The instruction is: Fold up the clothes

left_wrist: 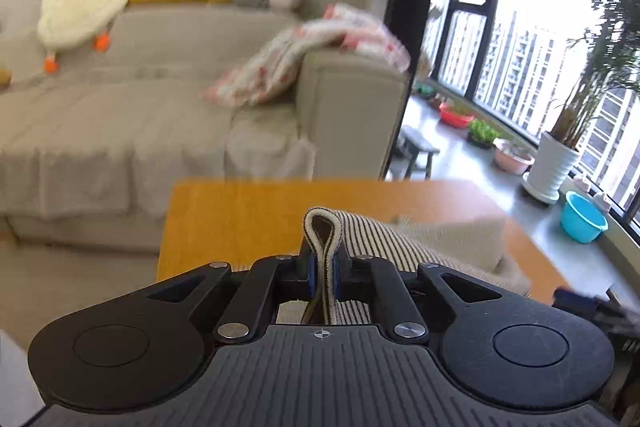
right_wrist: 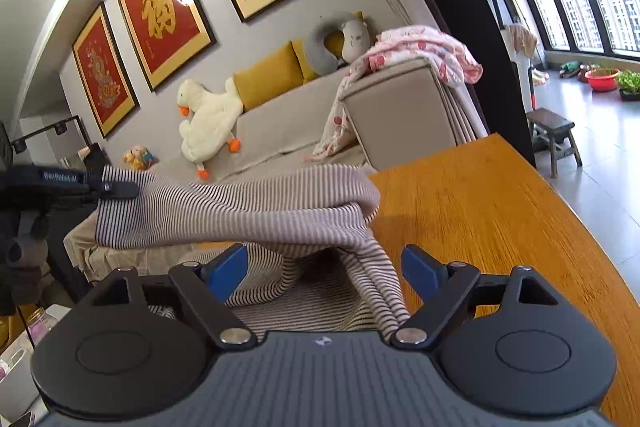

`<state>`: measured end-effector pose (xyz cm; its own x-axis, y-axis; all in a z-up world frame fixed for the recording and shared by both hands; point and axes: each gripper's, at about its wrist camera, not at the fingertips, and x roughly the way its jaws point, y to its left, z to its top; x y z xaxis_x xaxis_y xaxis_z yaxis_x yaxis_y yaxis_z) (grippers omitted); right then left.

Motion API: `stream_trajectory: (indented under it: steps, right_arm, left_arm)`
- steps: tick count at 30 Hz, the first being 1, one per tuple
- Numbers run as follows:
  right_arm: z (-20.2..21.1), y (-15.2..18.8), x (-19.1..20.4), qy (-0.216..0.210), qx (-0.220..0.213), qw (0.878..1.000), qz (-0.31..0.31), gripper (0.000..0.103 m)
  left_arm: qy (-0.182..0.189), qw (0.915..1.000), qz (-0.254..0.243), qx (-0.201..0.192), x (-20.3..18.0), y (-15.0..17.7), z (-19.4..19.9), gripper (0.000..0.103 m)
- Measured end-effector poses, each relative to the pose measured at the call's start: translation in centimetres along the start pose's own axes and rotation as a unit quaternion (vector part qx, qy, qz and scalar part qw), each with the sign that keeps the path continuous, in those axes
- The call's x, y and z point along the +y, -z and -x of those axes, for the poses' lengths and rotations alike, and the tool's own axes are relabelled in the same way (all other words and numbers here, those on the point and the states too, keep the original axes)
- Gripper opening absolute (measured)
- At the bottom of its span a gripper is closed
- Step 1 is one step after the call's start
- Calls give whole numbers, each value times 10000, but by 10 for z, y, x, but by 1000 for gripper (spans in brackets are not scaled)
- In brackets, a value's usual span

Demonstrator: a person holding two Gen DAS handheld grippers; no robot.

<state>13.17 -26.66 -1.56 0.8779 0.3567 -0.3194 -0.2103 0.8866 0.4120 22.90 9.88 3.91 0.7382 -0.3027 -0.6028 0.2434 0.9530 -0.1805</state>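
Striped garment (right_wrist: 240, 211) pinched by left gripper (left_wrist: 323, 277); right gripper (right_wrist: 324, 267) spread wide.

We saw a beige sofa (right_wrist: 304, 131) under three red framed pictures (right_wrist: 160, 11) on the grey wall (right_wrist: 224, 27), and bright windows (left_wrist: 520, 59) lit the tiled floor (right_wrist: 600, 139).
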Motion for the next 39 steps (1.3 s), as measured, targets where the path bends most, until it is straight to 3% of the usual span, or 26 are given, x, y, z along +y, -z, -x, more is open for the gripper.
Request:
stream_trajectory:
  steps: [3, 5, 9, 13, 16, 19, 24, 25, 27, 30, 36, 39]
  right_arm:
    - [-6, -19, 11, 61, 64, 9992, 389, 84]
    - [-8, -40, 24, 14, -17, 9968, 805, 75]
    - [-13, -71, 49, -222, -26, 9903, 1370, 74]
    - [-11, -49, 79, -461, 344, 9733, 2222, 74]
    - [-22, -18, 89, -916, 1003, 9729, 1872, 74]
    - [-42, 6, 102, -1136, 1205, 9707, 1740, 74]
    - [-84, -14, 98, -494, 1047, 9834, 1400, 75]
    - [-93, -18, 96, -359, 1012, 9853, 1330, 78]
    - [-114, -18, 72, 242, 1524, 9841, 874, 77]
    - [-107, -8, 61, 260, 1413, 9834, 1110, 73]
    - [-51, 9, 74, -720, 1290, 9694, 1959, 84]
    - [-45, 18, 70, -858, 1479, 9655, 1962, 84]
  left_arm:
    - [27, 9982, 405, 445, 23, 28, -19, 9]
    - [320, 9960, 730, 409, 27, 29, -14, 9]
    - [1144, 9893, 902, -27, 1, -11, 6, 9]
    - [1564, 9854, 390, -556, -47, -67, 25, 9]
    - [1733, 9801, -99, -960, -88, -99, 38, 9]
    - [1854, 9732, -444, -1287, -126, -117, 48, 9]
    - [1922, 9691, -687, -1388, -153, -120, 56, 9]
    - [1904, 9692, -721, -1384, -152, -119, 56, 9]
    - [1774, 9733, -678, -1292, -142, -117, 52, 9]
    - [1521, 9796, -518, -1209, -118, -112, 47, 9]
    - [1046, 9910, 221, -807, -33, -82, 35, 9]
    - [786, 9939, 666, -397, 6, -57, 15, 9]
